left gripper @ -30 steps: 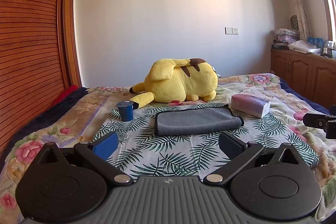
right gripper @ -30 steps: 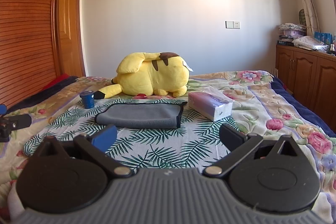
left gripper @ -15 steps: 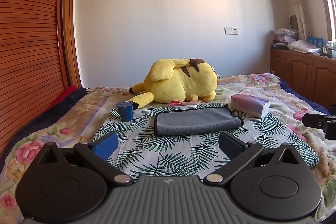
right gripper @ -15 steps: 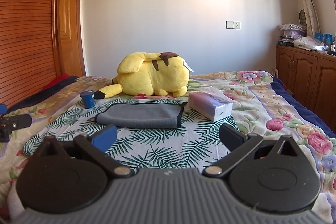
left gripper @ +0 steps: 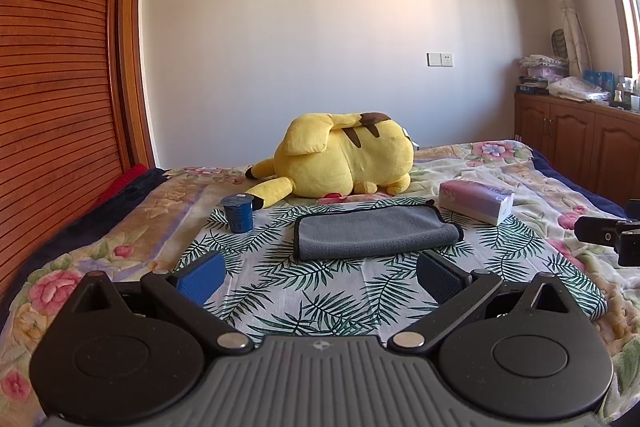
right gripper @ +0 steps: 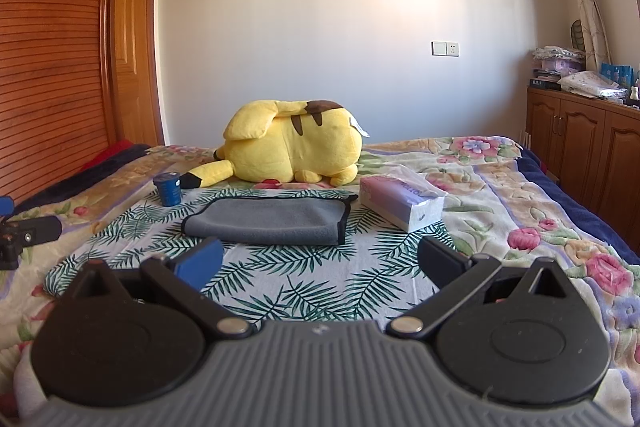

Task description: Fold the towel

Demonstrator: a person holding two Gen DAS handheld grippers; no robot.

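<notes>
Grey towel lies folded mid-frame on the palm-leaf cloth. Left gripper and right gripper hover low, jaws wide apart, holding nothing.

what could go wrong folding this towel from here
The blue cup stands near the towel's left end, and the tissue pack lies near its right end; a sweeping fold might knock either. The leaf-print cloth under the towel could get pinched along with it. Both grippers, left and right, are open, short of the towel.
</notes>
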